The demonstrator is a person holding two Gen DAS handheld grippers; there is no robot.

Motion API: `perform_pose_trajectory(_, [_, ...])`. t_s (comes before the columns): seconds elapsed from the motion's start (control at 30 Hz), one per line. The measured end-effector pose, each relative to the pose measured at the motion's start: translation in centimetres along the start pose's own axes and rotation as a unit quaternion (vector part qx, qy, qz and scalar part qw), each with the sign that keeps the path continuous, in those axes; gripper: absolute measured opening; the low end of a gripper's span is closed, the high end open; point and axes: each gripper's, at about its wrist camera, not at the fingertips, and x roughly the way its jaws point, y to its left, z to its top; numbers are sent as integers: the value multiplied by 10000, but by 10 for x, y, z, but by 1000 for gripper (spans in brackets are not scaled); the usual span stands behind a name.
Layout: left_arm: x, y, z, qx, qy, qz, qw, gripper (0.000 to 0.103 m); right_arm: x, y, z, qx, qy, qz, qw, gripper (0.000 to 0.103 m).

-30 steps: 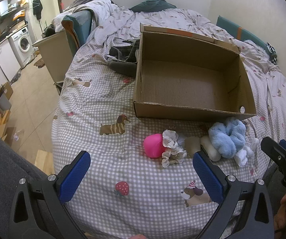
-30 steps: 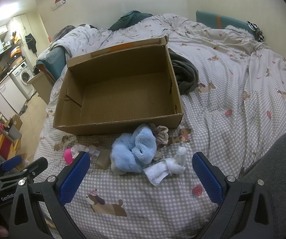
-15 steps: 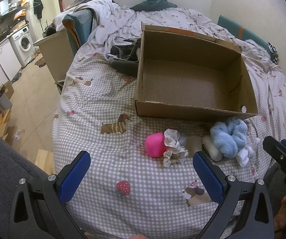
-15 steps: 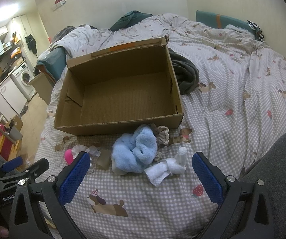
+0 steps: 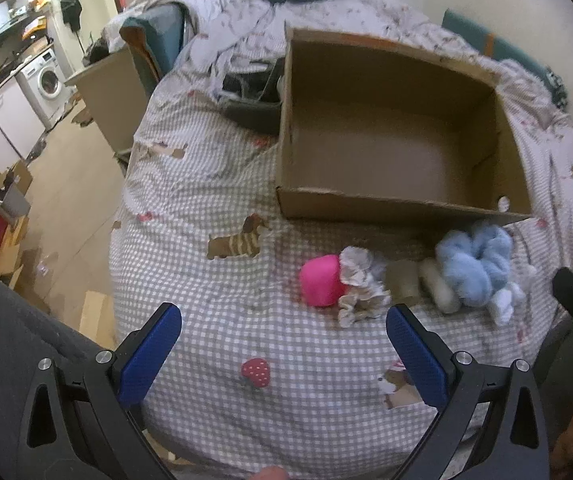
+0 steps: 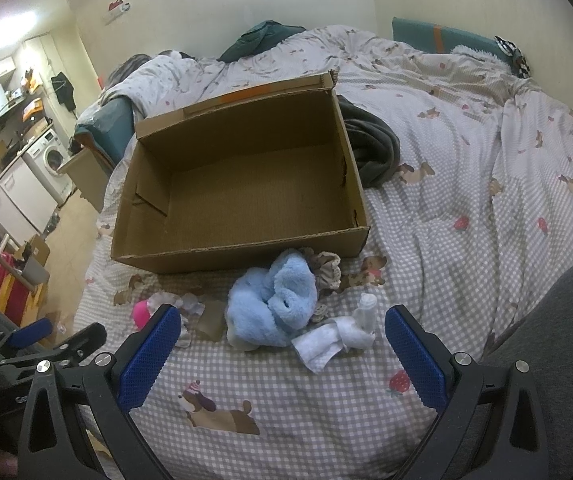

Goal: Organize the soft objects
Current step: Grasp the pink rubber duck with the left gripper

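An empty cardboard box (image 5: 398, 204) (image 6: 242, 254) lies open on the bed. In front of it lies a row of soft things: a pink ball (image 5: 320, 284) (image 6: 141, 314), a frilly white scrunchie (image 5: 360, 286), a tan piece (image 5: 402, 284), a cream roll (image 5: 440, 286), a fluffy light blue cloth (image 5: 474, 266) (image 6: 276, 300), a patterned scrunchie (image 6: 328, 270) and white socks (image 6: 340, 338). My left gripper (image 5: 282, 350) is open and empty, hovering short of the pink ball. My right gripper (image 6: 282, 350) is open and empty, just short of the blue cloth and socks.
The bed has a grey checked sheet (image 5: 214, 272) with dog prints. Dark grey clothing (image 6: 374, 148) lies beside the box. A rumpled duvet (image 6: 426, 72) covers the far side. The bed's left edge drops to the floor, with a washing machine (image 5: 48, 82) beyond.
Both grippers stay open. The left view has shifted slightly toward the pink ball and scrunchie; the right view has barely moved. Nothing on the bed has moved.
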Motion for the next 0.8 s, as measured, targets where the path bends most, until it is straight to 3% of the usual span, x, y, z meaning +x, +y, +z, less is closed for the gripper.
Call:
perform_pose_trajectory(0.2, [34, 24, 32, -494, 798, -200, 9954, 99, -1, -4, 0, 172, 52, 79, 9998, 103])
perform_pose_trajectory(0.33, [59, 34, 48, -724, 1195, -338, 9896, 72, 0, -10, 2, 278, 93, 113, 9995, 103])
perform_pose_trajectory(0.43, [75, 36, 50, -900, 1503, -468, 9834, 71, 1, -12, 2, 327, 119, 127, 9993, 103])
perform_pose_trajectory(0.53, [84, 30, 48, -817, 1635, -485, 9820, 65, 2, -14, 2, 357, 157, 136, 9991, 103])
perform_pose_trajectory(0.8, [92, 2, 45, -545, 1652, -822, 9813, 65, 6, -14, 3, 388, 242, 139, 9989, 103])
